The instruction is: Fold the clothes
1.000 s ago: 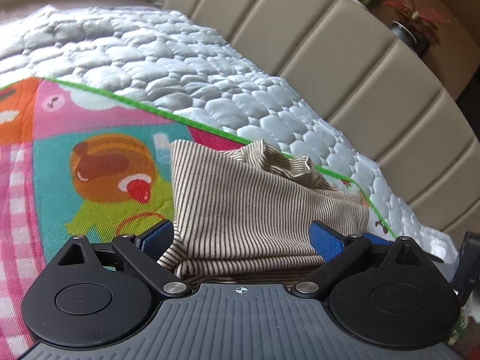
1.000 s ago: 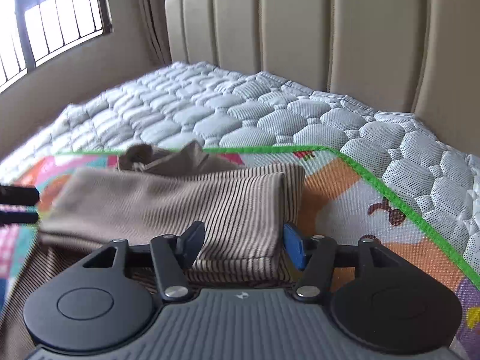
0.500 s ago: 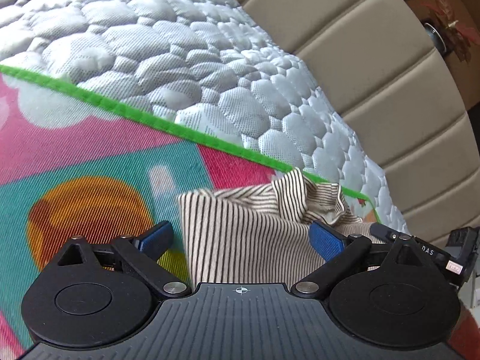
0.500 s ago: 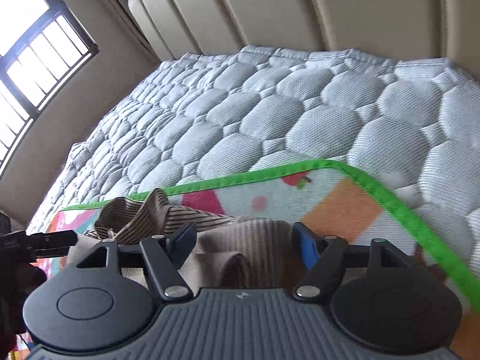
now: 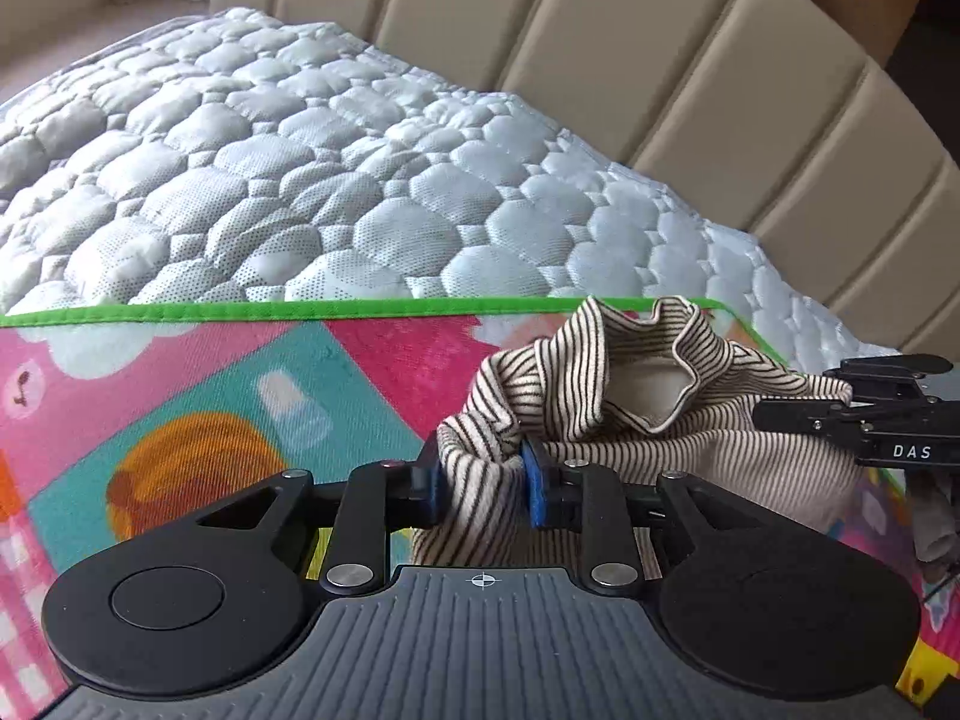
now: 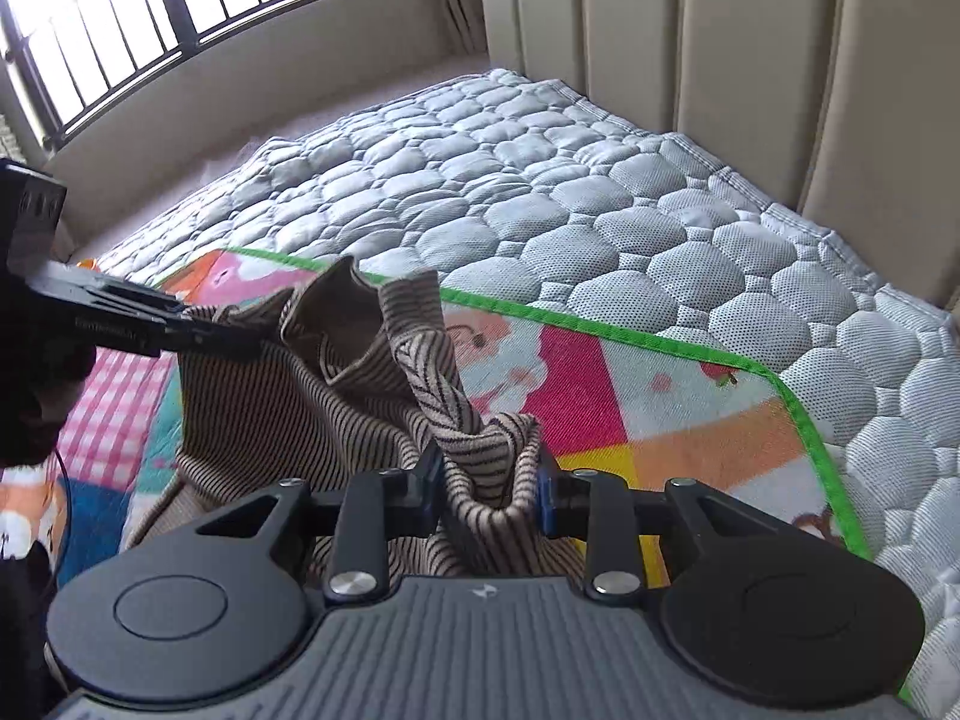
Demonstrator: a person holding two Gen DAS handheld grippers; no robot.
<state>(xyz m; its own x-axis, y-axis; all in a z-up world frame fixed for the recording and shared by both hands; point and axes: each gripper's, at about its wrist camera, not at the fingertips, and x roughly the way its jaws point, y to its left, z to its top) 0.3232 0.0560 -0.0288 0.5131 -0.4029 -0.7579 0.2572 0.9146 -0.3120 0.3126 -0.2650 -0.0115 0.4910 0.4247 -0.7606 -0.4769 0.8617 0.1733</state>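
Both wrist cams low, close, facing headboard [image 5: 690, 90]; share striped garment [image 5: 630, 408], mat [image 6: 630, 408].

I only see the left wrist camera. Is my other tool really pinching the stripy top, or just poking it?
Observer: Pinching. The right tool is shut on a bunched fold of the striped top.
Operator: What's on the mat over there?
Observer: A bearded cartoon face on the play mat, just past that pinch.
Operator: Where's the light coming from?
Observer: A barred window, high on the left of the right wrist view.
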